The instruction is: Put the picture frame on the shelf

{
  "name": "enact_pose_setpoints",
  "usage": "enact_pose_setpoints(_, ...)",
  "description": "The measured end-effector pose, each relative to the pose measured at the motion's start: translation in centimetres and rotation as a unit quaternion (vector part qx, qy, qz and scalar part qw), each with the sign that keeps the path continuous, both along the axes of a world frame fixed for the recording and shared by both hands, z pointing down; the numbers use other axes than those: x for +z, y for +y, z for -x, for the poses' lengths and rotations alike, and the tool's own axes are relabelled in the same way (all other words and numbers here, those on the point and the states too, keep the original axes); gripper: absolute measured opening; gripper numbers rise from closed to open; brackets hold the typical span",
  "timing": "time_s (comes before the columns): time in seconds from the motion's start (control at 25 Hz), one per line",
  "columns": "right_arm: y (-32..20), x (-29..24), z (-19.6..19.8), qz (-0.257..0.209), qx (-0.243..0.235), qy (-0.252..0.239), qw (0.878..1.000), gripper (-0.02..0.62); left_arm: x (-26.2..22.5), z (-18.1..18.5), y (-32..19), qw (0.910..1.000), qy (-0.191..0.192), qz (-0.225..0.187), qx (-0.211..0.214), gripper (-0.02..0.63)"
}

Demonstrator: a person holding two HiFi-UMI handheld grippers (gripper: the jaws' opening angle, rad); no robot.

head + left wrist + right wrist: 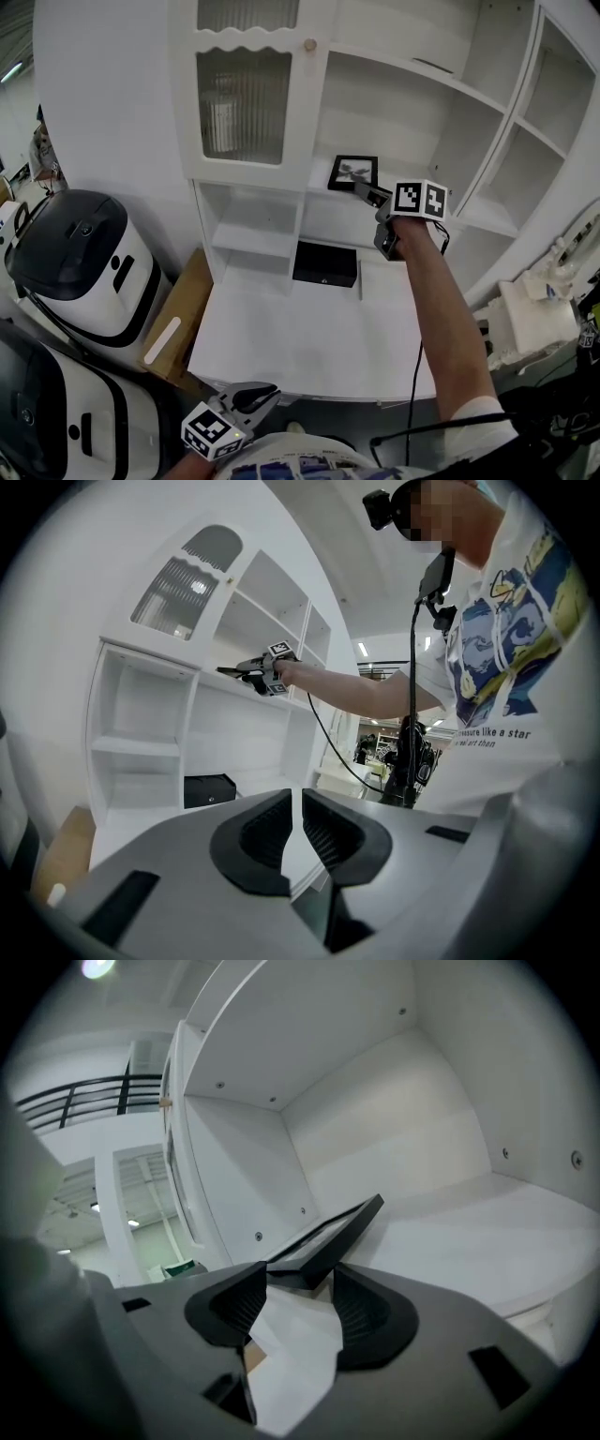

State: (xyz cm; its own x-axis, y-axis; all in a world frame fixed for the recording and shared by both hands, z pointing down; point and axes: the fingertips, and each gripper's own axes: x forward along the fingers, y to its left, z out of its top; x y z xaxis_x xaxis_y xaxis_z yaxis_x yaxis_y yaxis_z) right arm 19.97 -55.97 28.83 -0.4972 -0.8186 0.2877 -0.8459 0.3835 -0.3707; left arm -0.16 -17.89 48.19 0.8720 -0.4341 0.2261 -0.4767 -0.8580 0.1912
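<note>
Picture frame (352, 173) rests on the white shelf (473, 217), its near corner between the fingers of the right gripper (362, 191), which stand wide apart and do not press on it. At 6 o'clock below the frame, a black box (324, 263) sits on the tabletop (309, 347). At 7 o'clock in the head view, the left gripper (270, 392) hangs low, fingers together on nothing.

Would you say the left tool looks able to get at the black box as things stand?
Probably yes. The left tool hovers by the near edge of the desktop, and only that bare surface lies between it and the black box; a long stretch, though.
</note>
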Motion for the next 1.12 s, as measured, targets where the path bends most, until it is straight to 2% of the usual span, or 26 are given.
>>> enact_pose_setpoints(0.16, 0.0, 0.3, -0.1, -0.011, -0.001, 0.085, 0.996, 0.249, 0.0, 0.0, 0.0, 1.0000, 0.000, 0.002, 0.002, 0.043)
enact_pose_setpoints(0.28, 0.0, 0.5, -0.2, -0.013, -0.004, 0.151, 0.988, 0.244, 0.0, -0.2, 0.2, 1.0000, 0.001, 0.003, 0.006, 0.043)
enact_pose_setpoints(0.52, 0.2, 1.1, -0.7, 0.001, -0.015, 0.200, 0.980, 0.238, 0.2, -0.1, 0.2, 1.0000, 0.001, 0.002, 0.006, 0.043)
enact_pose_setpoints(0.72, 0.4, 1.9, -1.8, 0.010, -0.017, 0.298, 0.954, 0.202, 0.3, 0.1, 0.1, 1.0000, 0.000, 0.006, 0.004, 0.043)
enact_pose_setpoints(1.0, 0.8, 2.3, -2.4, 0.021, -0.030, 0.370, 0.928, 0.176, 0.3, -0.3, 0.3, 0.9999, 0.001, 0.007, 0.012, 0.043)
enact_pose_setpoints(1.12, 1.0, 2.4, -3.0, 0.032, -0.034, 0.408, 0.912, 0.176, 0.4, -0.2, 0.2, 0.9999, 0.000, 0.006, 0.012, 0.043)
